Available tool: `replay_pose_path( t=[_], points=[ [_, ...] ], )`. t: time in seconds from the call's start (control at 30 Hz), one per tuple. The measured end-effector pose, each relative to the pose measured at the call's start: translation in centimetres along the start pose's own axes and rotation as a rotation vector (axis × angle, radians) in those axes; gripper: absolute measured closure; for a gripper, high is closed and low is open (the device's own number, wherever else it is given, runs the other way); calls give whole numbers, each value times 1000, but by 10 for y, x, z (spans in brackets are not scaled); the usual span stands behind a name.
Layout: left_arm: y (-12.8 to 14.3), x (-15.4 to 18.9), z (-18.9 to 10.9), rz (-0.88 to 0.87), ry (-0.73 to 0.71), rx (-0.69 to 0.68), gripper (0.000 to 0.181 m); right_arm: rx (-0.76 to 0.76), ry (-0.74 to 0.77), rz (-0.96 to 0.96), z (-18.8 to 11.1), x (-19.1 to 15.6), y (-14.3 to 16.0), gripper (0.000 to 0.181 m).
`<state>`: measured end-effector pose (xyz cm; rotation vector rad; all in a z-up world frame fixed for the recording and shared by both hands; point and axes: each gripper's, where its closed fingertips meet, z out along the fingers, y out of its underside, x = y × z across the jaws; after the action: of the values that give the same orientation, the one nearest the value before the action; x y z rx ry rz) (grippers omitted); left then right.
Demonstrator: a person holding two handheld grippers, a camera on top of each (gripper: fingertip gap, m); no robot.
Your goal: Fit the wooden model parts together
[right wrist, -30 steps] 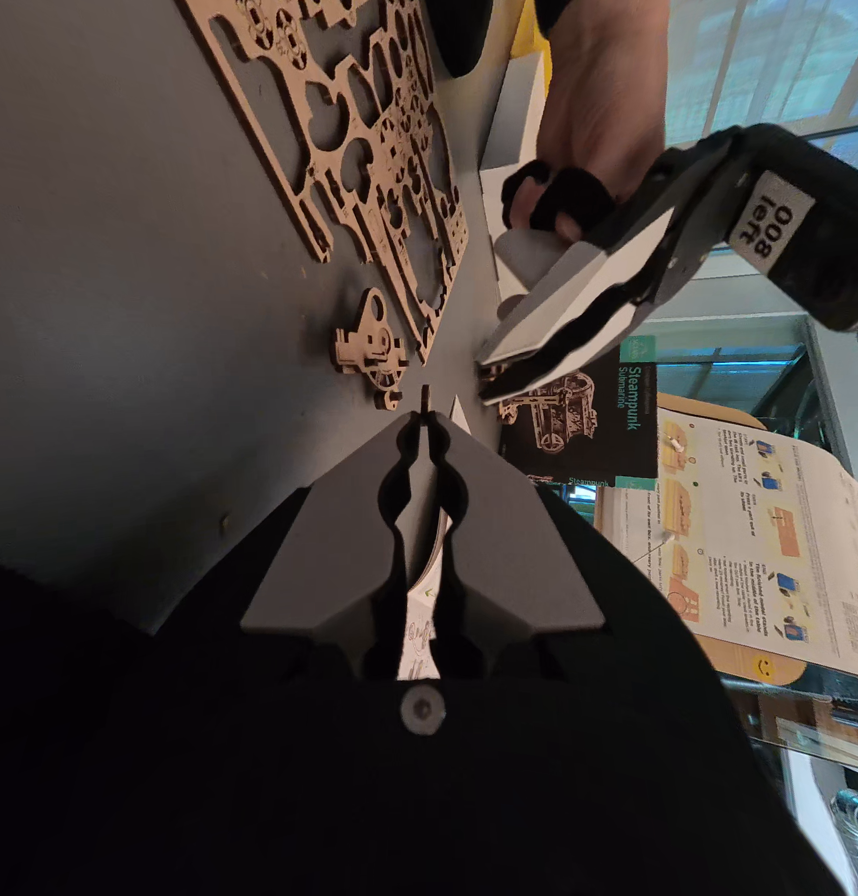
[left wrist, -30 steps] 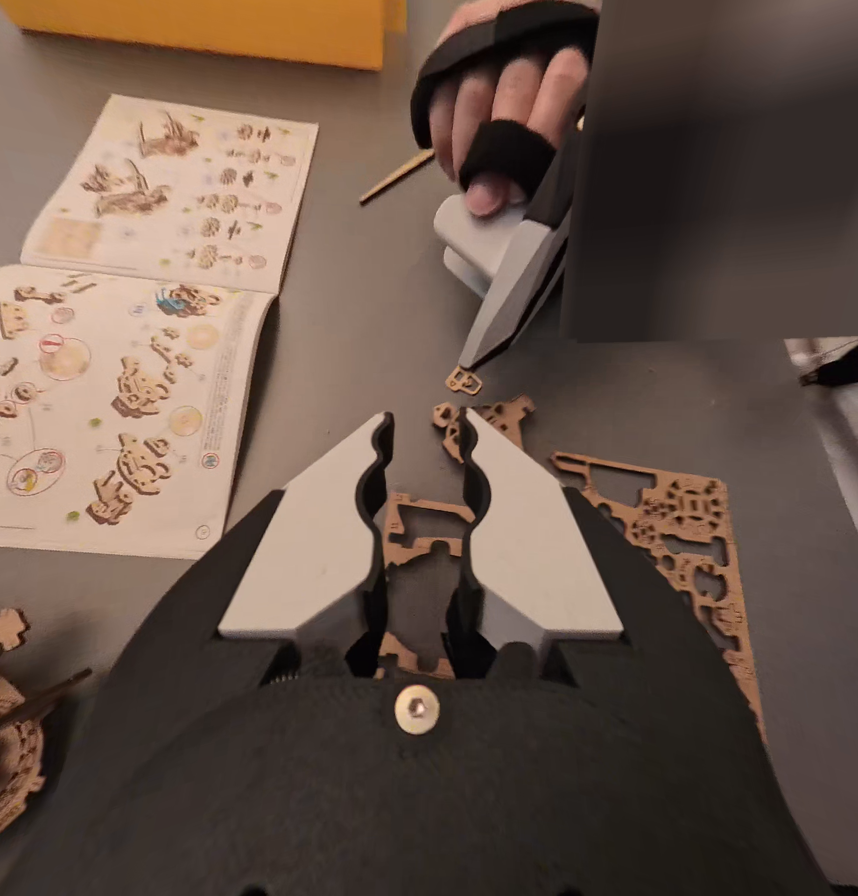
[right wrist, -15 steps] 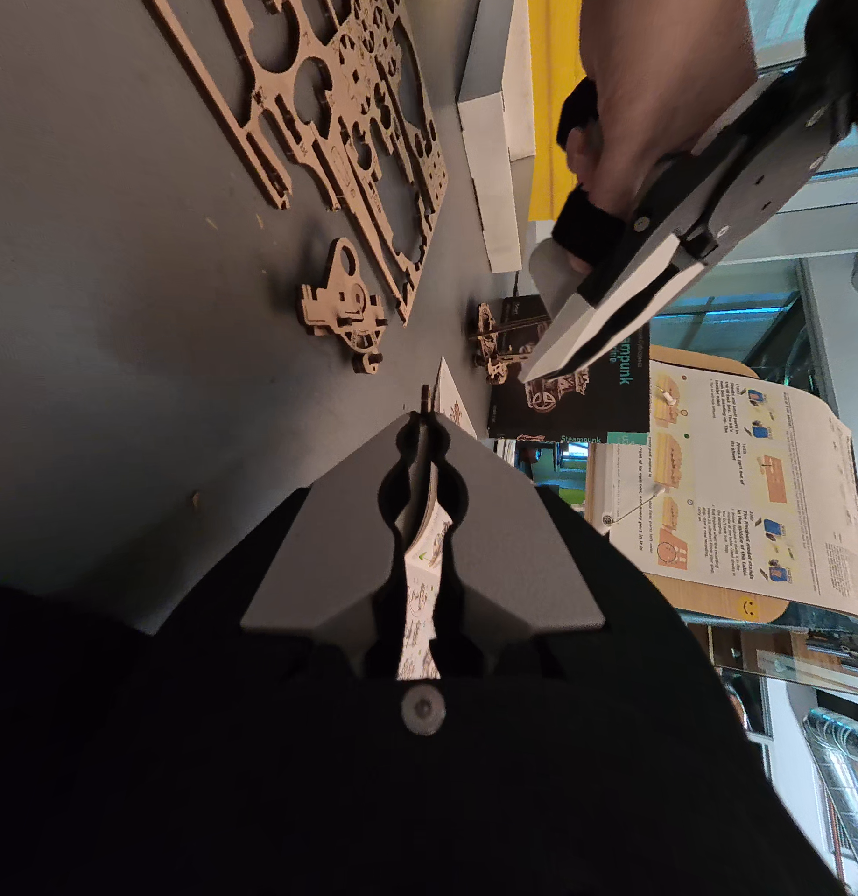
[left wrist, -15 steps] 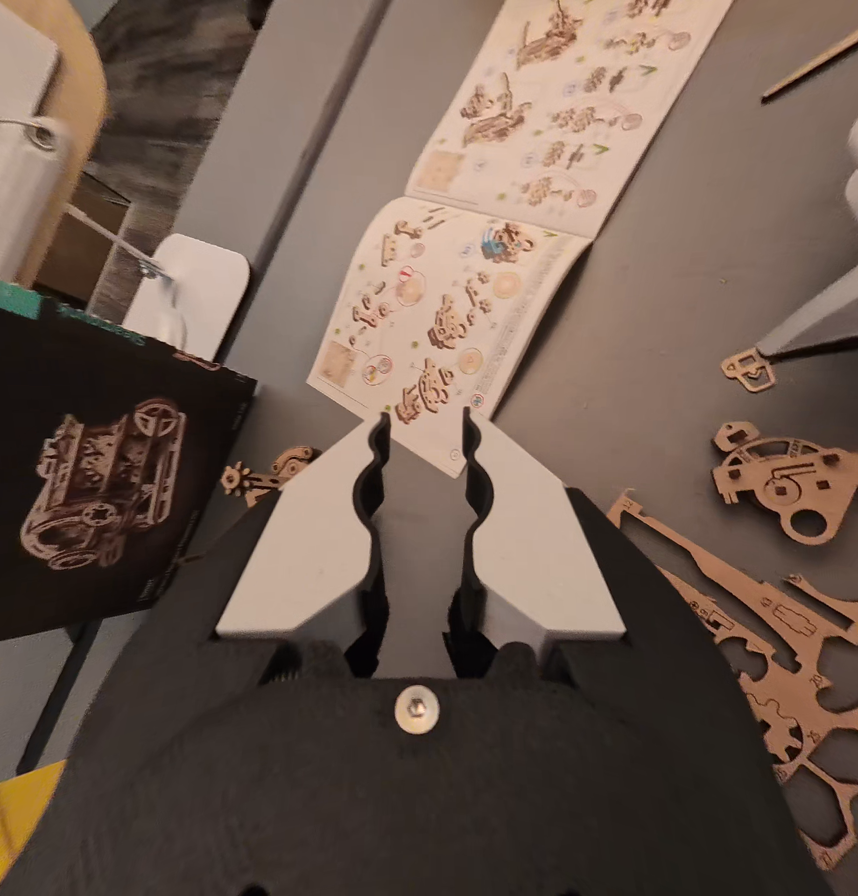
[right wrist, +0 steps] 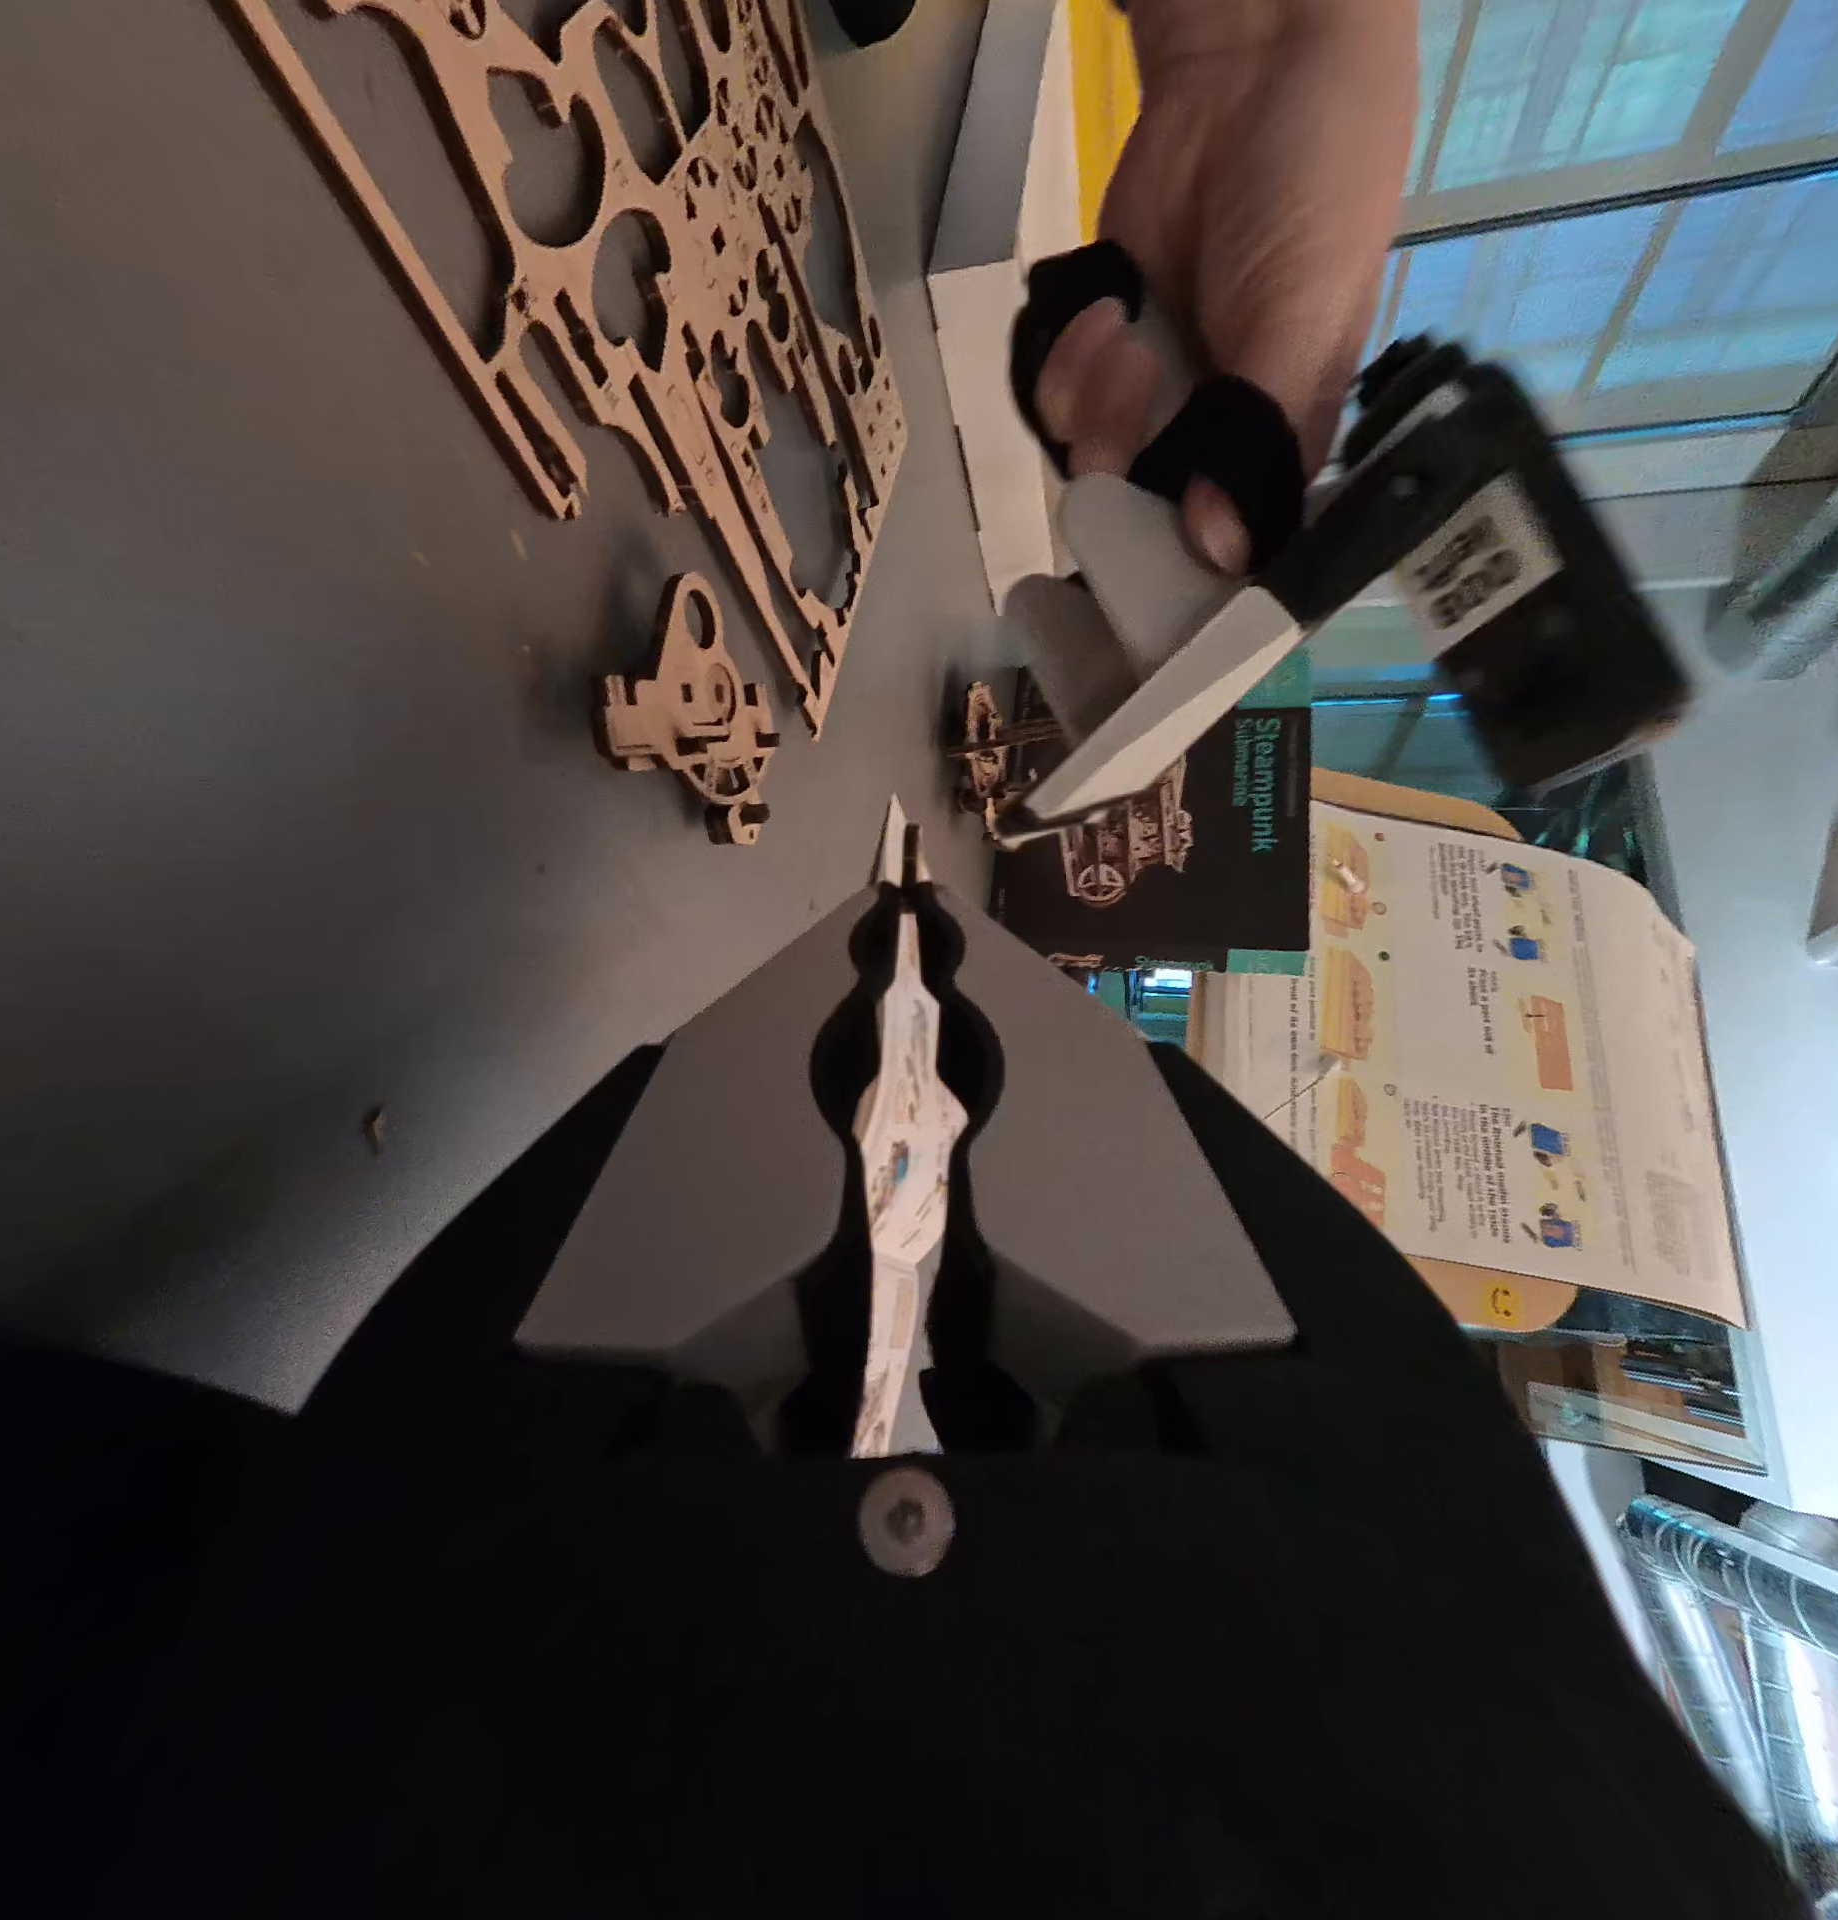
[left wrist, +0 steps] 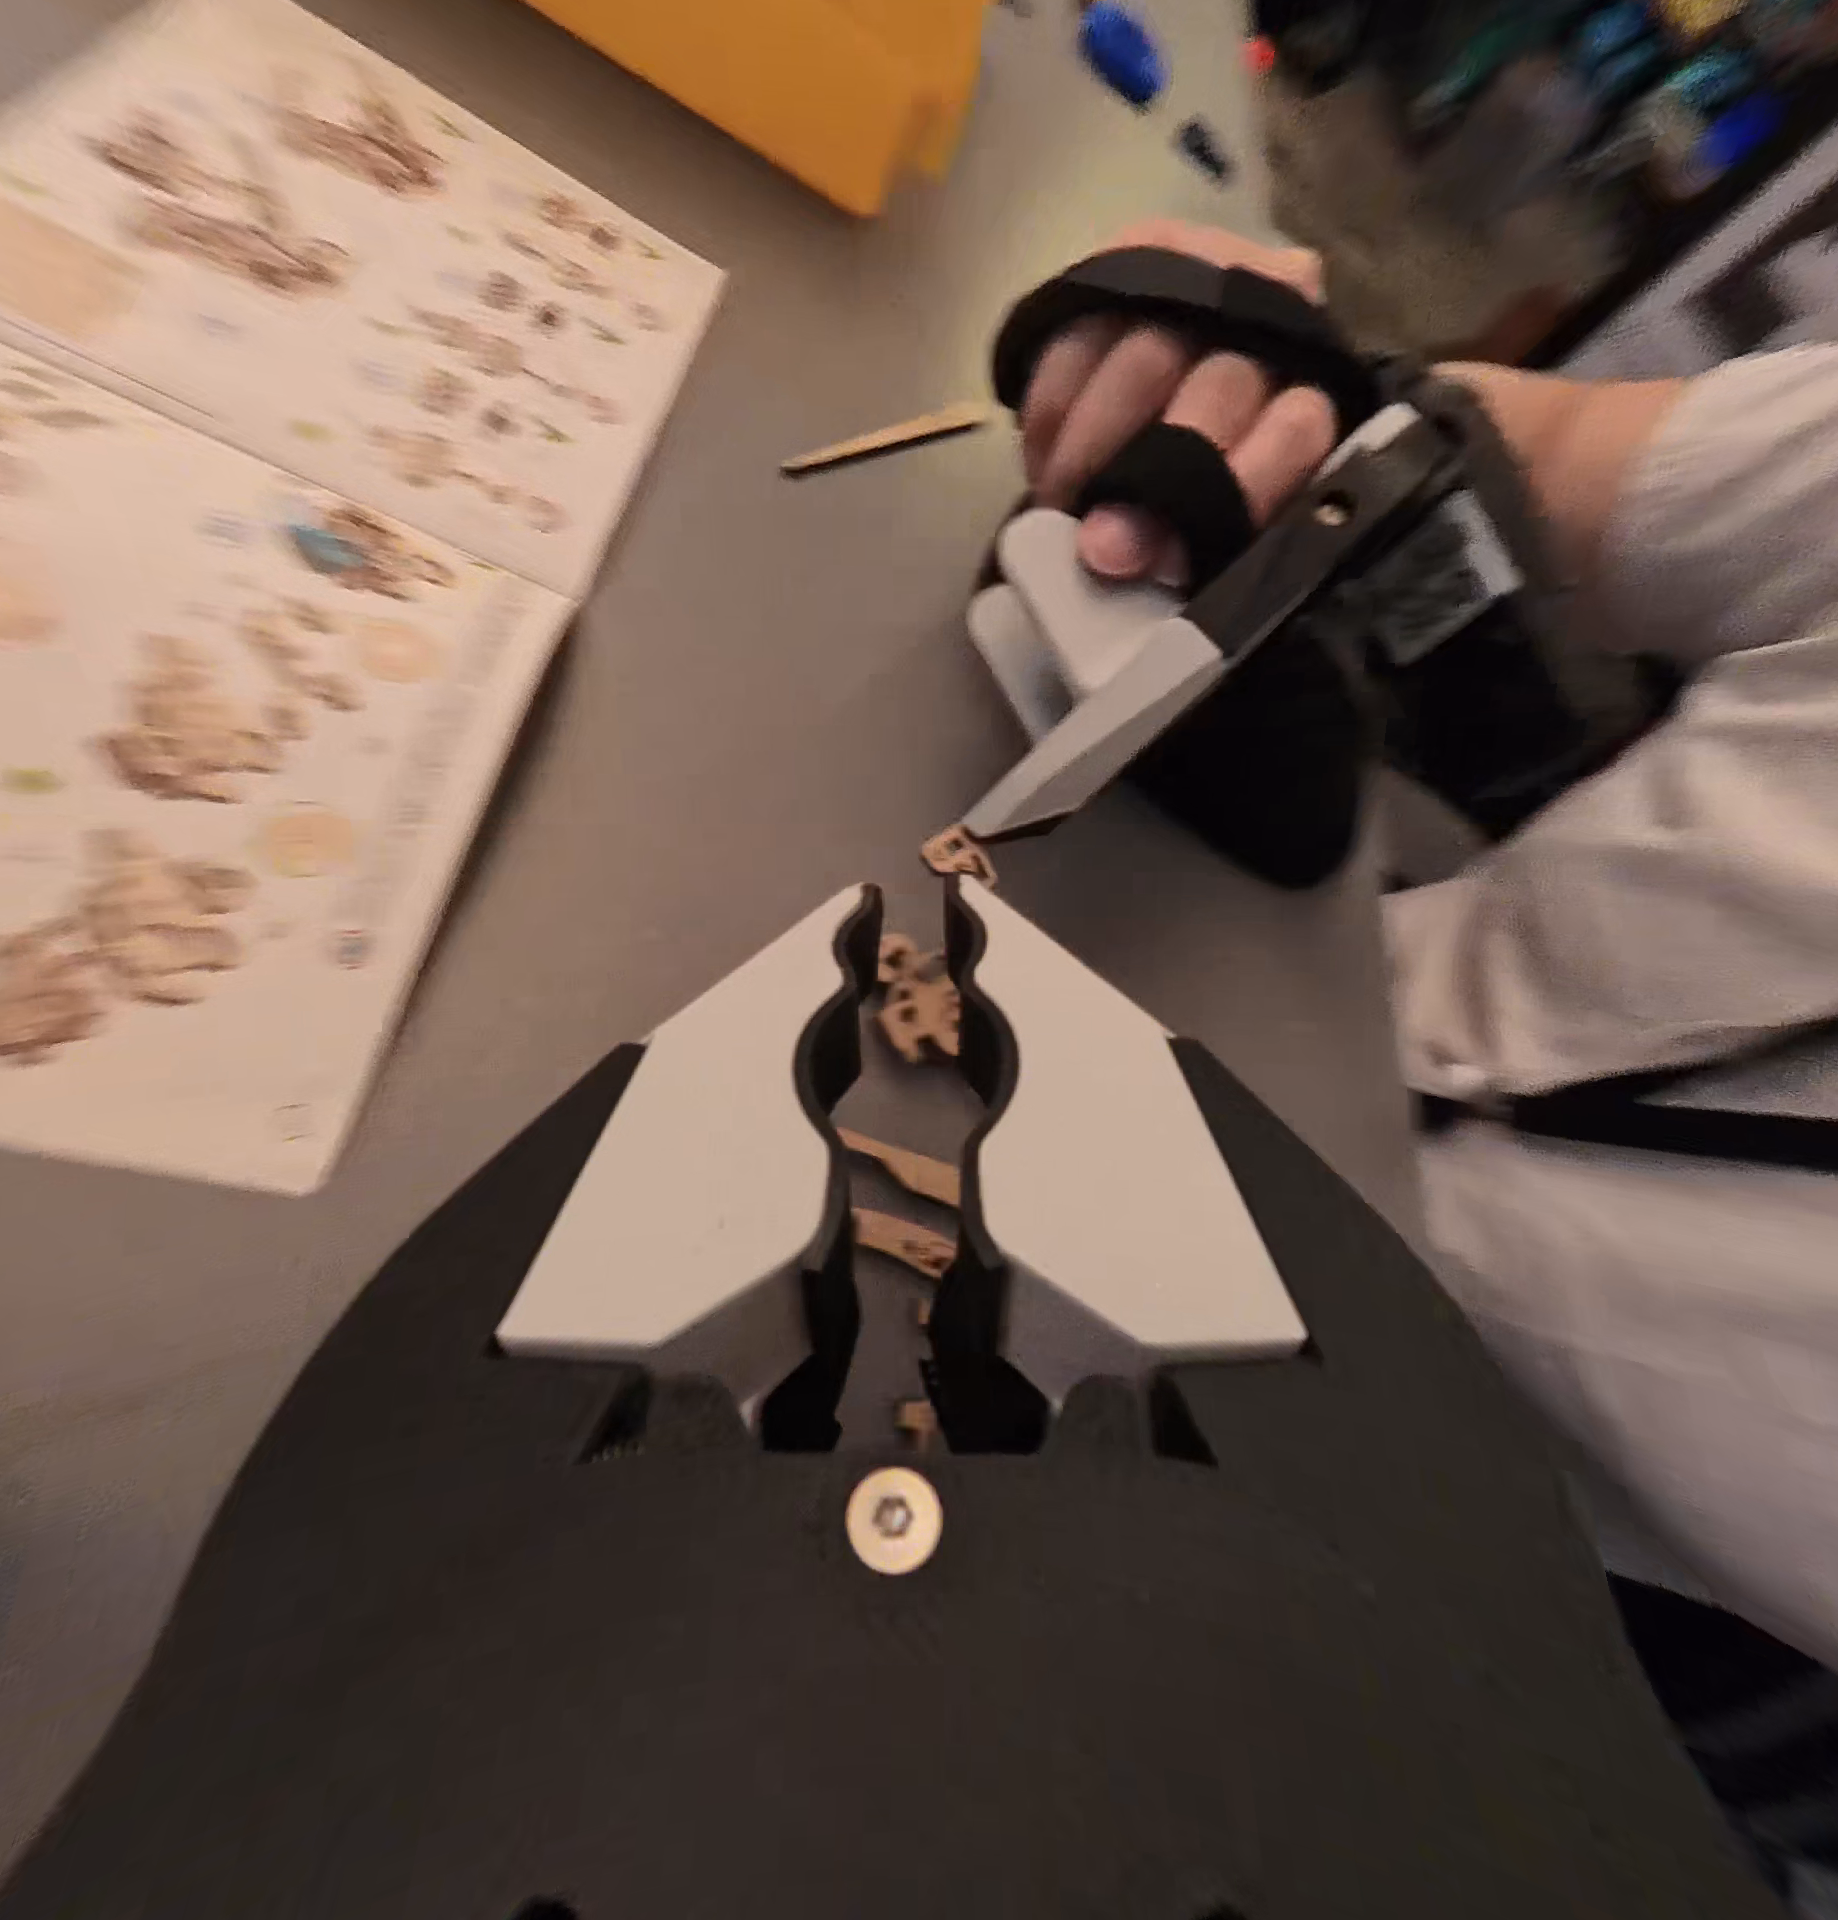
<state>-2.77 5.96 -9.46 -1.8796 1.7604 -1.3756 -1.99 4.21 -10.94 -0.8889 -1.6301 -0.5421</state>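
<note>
My right gripper (right wrist: 902,883) is shut on a small thin wooden piece (right wrist: 907,847), seen edge-on at its tips. In the left wrist view the same gripper (left wrist: 988,831) holds that piece (left wrist: 954,854) just beyond my left gripper's right fingertip (left wrist: 962,914). My left gripper (left wrist: 910,904) is open with a narrow gap and holds nothing; it hovers above the table (right wrist: 219,727). A flat wooden part with a gear outline (left wrist: 915,997) lies on the table and shows through that gap. It also shows in the right wrist view (right wrist: 686,717).
A punched-out wooden sheet (right wrist: 634,260) lies beside the flat part. A partly built model (right wrist: 982,748) and a black box (right wrist: 1154,883) stand farther off. An open instruction booklet (left wrist: 271,520), a yellow box (left wrist: 790,94) and a wooden stick (left wrist: 884,442) lie beyond the grippers. Only a small space, under 4 cm, lies between the two pairs of fingers.
My left gripper swung away to the left, then back toward the right gripper, and its jaws have narrowed. The right gripper stays shut on the small piece.
</note>
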Motion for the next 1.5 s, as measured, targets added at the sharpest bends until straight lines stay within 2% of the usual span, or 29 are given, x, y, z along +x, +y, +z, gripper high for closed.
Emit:
replay_pose_path(
  t=[0.03,0.13,0.27,0.4,0.5,0.67,0.8,0.9,1.0,1.07,1.13,1.2,1.3,1.4,1.5],
  points=[
    [3,6,2,-44,78,-12,171,9,14,-2,-1,3,-1,180],
    [1,12,9,-146,192,4,173,24,44,-24,-2,9,-3,180],
    [4,-6,15,-194,144,-12,170,48,64,-46,-2,11,-3,180],
    [-5,10,12,-330,338,49,171,53,92,-70,-3,12,-3,181],
    [-9,13,13,-389,401,71,171,56,115,-87,-4,16,-4,181],
    [-7,19,16,-408,436,57,174,53,141,-120,-4,18,-4,181],
    [-6,12,18,-411,395,78,180,39,111,-95,1,14,0,179],
    [-5,1,19,-425,322,103,180,37,19,109,5,10,8,179],
    [-3,-10,18,-435,220,133,180,14,-159,537,7,14,9,178],
    [-6,-13,16,-447,179,170,180,-42,-254,843,9,22,10,156],
    [-8,-15,13,-458,148,197,180,-126,-292,1021,12,25,15,150],
    [-8,-16,12,-458,118,199,180,-213,-289,1029,14,23,21,151],
    [-7,-18,14,-456,88,196,180,-333,-257,941,18,17,26,152],
    [-5,-22,16,-464,68,194,180,-351,-273,975,26,12,17,156],
    [-4,-24,16,-474,63,200,180,-387,-253,1020,28,11,24,158]
  ],
)
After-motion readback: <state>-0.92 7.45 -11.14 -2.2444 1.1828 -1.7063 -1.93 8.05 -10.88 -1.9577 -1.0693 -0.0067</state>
